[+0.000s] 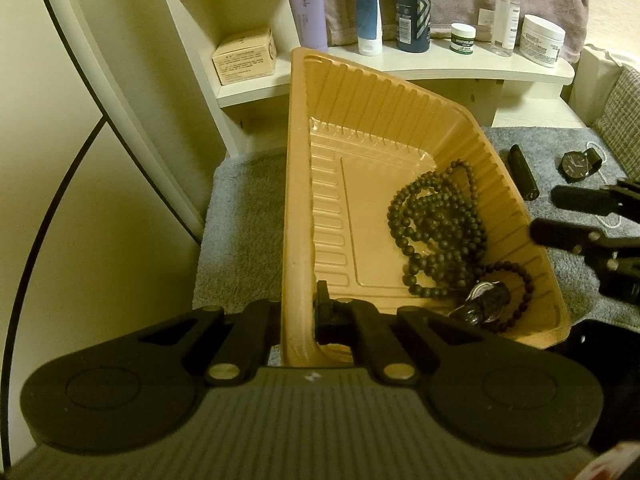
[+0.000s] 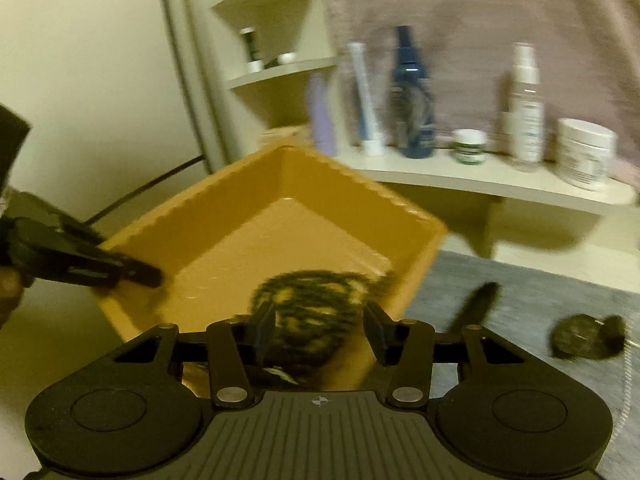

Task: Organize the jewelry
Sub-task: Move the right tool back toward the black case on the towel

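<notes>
Grey mat [image 1: 240,240] covers the tabletop; white shelf [image 1: 480,68] behind it carries bottles, tubes and jars, too blurred in the right view to read.

Tan tray [image 1: 304,184] sits tilted on the mat, ribbed walls, near-left corner raised. Left tongs [image 1: 298,316] clenched on the tray's left wall near that corner: one finger outside the wall, one inside, wall pinched between. Right view shows the same grip from the side, left tongs [image 2: 120,276] at the tray [image 2: 240,216] rim.

Inside the tray, all piled against the right wall and lower corner: long bead necklace [image 1: 436,224] coiled loosely, below it a smaller bead bracelet [image 1: 520,296], and a dark watch [image 1: 484,304] lying partly inside the bracelet loop.

Right tongs [image 2: 320,328] released, jaws apart over the tray's near edge, nothing pinched; the necklace [image 2: 316,304] shows through the gap but lies below in the tray. Right view is motion-blurred. In the left view the right tongs [image 1: 560,212] come in from the right, tips at the tray's right rim.

Still on the mat, right of the tray: black cylinder [image 1: 522,174] just beside the wall, second watch [image 1: 578,164] with round black face farther right, thin white cord [image 1: 612,220] near it.
</notes>
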Demonstrator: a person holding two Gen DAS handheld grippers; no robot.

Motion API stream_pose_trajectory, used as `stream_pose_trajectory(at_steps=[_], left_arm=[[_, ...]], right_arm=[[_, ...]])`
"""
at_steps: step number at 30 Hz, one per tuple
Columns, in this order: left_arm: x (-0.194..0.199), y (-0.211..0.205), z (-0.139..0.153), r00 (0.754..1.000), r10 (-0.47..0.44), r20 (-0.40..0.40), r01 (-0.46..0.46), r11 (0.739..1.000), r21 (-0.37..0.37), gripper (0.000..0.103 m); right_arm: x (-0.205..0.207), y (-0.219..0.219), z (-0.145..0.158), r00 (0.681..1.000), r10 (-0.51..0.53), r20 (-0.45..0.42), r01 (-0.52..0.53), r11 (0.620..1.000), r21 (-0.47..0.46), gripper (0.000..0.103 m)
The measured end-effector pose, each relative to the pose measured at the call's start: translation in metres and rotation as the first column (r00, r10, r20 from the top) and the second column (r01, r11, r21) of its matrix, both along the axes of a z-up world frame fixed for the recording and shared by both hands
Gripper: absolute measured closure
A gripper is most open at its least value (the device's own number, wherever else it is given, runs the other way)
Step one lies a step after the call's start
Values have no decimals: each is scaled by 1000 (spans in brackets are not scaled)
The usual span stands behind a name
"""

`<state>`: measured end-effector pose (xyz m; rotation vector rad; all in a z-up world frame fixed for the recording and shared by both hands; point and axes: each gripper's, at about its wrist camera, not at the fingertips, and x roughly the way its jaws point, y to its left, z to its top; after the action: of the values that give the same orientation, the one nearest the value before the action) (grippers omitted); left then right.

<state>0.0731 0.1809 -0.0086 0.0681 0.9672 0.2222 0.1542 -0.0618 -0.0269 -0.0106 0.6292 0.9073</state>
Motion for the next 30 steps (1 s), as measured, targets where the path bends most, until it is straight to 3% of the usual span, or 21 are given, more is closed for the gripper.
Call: stream_pose_trajectory(at_steps=[12,30], left_arm=[[-1,0,0,1000,-1,1,1,1000,2,100],[-1,0,0,1000,2,1,-2,1000,-1,101]], right_arm=[[22,-47,-25,961,-271,-43,268,960,-79,53],[78,0,-50,945,-315,-88,299,941,-158,54]])
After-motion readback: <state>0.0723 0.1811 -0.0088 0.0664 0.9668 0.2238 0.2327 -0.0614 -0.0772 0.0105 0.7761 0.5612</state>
